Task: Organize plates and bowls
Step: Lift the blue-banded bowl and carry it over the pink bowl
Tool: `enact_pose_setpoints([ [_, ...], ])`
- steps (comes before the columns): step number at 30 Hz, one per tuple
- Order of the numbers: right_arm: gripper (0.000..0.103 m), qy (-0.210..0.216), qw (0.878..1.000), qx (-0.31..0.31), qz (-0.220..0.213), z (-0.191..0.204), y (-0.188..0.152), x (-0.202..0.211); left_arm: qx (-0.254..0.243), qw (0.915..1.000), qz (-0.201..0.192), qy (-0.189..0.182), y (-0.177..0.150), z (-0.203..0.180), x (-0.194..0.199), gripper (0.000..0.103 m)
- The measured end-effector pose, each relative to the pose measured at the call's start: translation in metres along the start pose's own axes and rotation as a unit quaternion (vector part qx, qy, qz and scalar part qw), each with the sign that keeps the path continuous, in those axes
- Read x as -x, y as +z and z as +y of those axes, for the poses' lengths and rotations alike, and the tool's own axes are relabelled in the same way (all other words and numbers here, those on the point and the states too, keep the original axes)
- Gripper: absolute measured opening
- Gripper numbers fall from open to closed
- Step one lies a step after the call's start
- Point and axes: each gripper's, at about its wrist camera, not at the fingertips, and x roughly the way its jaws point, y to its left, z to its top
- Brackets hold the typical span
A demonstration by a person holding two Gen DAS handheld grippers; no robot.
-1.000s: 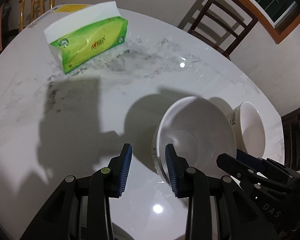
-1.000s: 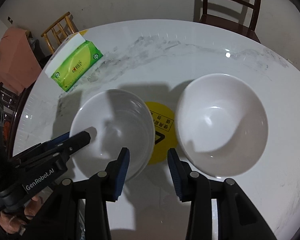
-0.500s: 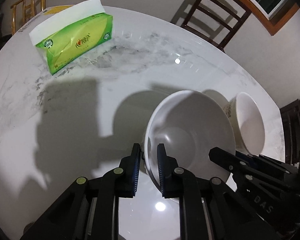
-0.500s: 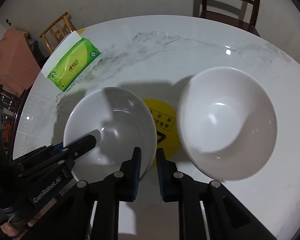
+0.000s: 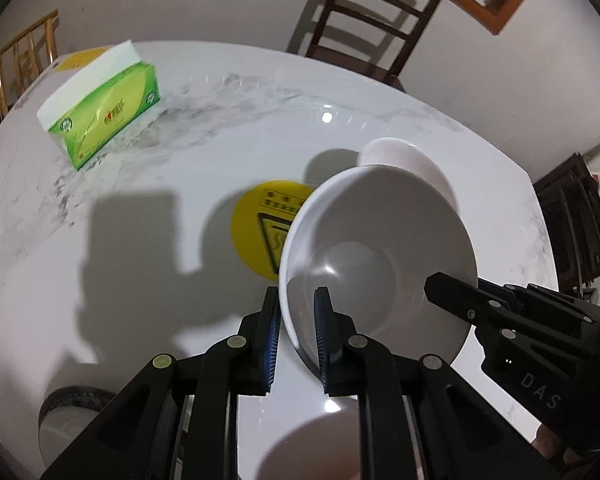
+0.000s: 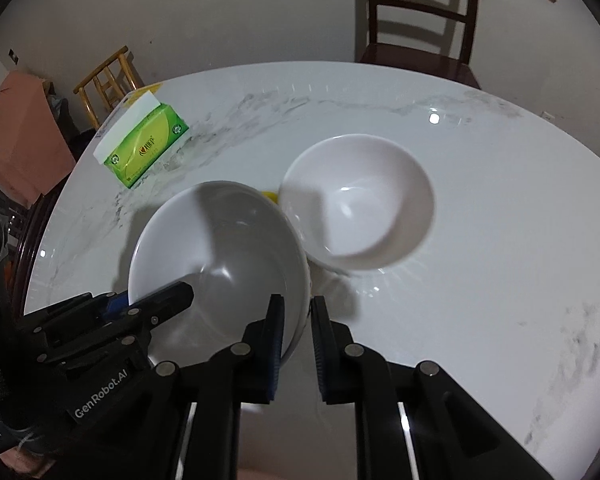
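Note:
A white bowl [image 5: 380,264] hangs tilted above the marble table [image 5: 140,280], held by its rim from two sides. My left gripper [image 5: 297,292] is shut on its left rim; it also appears in the right wrist view as the left gripper [image 6: 152,300]. My right gripper [image 6: 298,299] is shut on the same white bowl [image 6: 220,256] at its right rim, seen from the left wrist as the right gripper [image 5: 472,292]. A second white bowl [image 6: 360,200] stands on the table just behind, partly hidden in the left wrist view as the second bowl [image 5: 412,164].
A yellow round sticker [image 5: 260,224] lies on the table beside the held bowl. A green tissue box [image 6: 144,148] stands at the far left. Chairs [image 6: 416,20] ring the table. A round grey object [image 5: 68,420] and a white rounded shape [image 5: 308,452] sit near the front edge.
Both grippers closed on opposite sides of the bowl's rim. They then lifted it off the table and carried it toward the second bowl.

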Motion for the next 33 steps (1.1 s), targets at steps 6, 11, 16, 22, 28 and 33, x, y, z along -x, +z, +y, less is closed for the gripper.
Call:
enact_pose_setpoints([
  [6, 0.014, 0.002, 1.000, -0.005, -0.014, -0.008, -0.020, 0.036, -0.026, 0.9996, -0.013, 0.001, -0.015, -0.024, 0.031, 0.014],
  [11, 0.014, -0.001, 1.000, -0.002, -0.028, -0.008, -0.040, 0.067, -0.039, 0.9991, -0.017, 0.001, -0.033, -0.038, 0.053, 0.014],
  [16, 0.014, -0.007, 0.999, -0.004, -0.036, -0.009, -0.063, 0.096, -0.048, 0.9987, -0.018, -0.008, -0.055, -0.051, 0.073, 0.014],
  [22, 0.014, -0.009, 0.999, -0.010, -0.038, -0.009, -0.096, 0.119, -0.062, 0.9979, -0.016, -0.010, -0.084, -0.062, 0.096, 0.014],
  [28, 0.014, -0.003, 0.999, -0.018, -0.031, -0.008, -0.132, 0.133, -0.071, 0.9974, 0.000, -0.013, -0.112, -0.066, 0.105, 0.014],
  [33, 0.014, 0.000, 0.999, -0.025, -0.024, -0.008, -0.155, 0.132, -0.077, 0.9969, 0.013, -0.012, -0.134, -0.067, 0.102, 0.014],
])
